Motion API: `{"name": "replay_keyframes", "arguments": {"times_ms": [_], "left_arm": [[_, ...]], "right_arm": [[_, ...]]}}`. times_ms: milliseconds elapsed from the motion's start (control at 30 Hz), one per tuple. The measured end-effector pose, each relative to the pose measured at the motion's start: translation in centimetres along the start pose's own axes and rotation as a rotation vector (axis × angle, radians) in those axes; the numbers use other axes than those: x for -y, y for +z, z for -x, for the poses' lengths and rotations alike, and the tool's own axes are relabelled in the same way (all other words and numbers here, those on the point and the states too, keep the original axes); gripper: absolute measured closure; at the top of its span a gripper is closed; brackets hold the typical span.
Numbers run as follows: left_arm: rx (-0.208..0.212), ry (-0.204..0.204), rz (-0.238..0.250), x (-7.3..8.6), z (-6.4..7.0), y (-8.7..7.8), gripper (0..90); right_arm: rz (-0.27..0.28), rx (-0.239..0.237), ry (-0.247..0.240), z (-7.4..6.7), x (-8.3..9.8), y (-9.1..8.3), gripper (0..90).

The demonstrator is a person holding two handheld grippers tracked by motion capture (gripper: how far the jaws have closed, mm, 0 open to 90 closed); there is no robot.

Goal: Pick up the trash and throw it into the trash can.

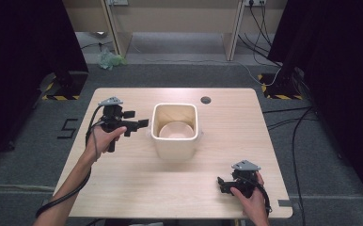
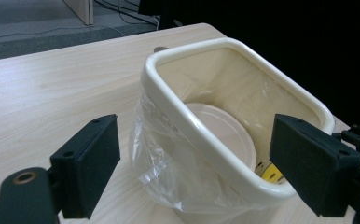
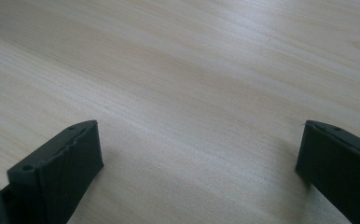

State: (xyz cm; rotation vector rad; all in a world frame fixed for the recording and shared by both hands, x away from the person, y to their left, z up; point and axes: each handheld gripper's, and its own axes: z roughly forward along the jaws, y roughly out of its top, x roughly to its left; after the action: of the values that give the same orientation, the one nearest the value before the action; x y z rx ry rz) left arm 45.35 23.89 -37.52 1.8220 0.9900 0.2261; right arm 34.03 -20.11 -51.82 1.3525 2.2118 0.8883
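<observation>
Nothing grasped yet: left gripper [image 1: 137, 125] fingers spread beside the lined cream bin [image 1: 175, 129], right gripper [image 1: 223, 184] fingers spread over bare table [image 1: 123, 183], so any handling remains outstanding.

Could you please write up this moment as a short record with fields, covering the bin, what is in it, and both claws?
surface: wooden table
bin: cream, rounded-square, upright near the table's middle
liner: clear plastic bag hanging over the bin's outer wall
contents: a round pale lid or dish at the bottom, a bit of yellow beside it
left claw: open, at the bin's left rim
right claw: open, low over bare table near the front right corner
</observation>
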Motion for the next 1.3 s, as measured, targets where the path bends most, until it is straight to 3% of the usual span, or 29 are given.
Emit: {"name": "replay_keyframes", "arguments": {"times_ms": [400,700,1300], "left_arm": [[0.012,0.008,0.022,1.6,0.6,-1.2,15.1],[0.022,-0.005,0.005,3.7,0.4,-1.5,15.1],[-0.01,-0.005,-0.011,6.6,0.2,-1.8,15.1]], "right_arm": [[0.001,0.0,0.0,0.0,0.0,0.0,0.4],[0.0,0.0,0.0,0.0,0.0,0.0,0.4],[0.001,0.0,0.0,0.0,0.0,0.0,0.4]]}}
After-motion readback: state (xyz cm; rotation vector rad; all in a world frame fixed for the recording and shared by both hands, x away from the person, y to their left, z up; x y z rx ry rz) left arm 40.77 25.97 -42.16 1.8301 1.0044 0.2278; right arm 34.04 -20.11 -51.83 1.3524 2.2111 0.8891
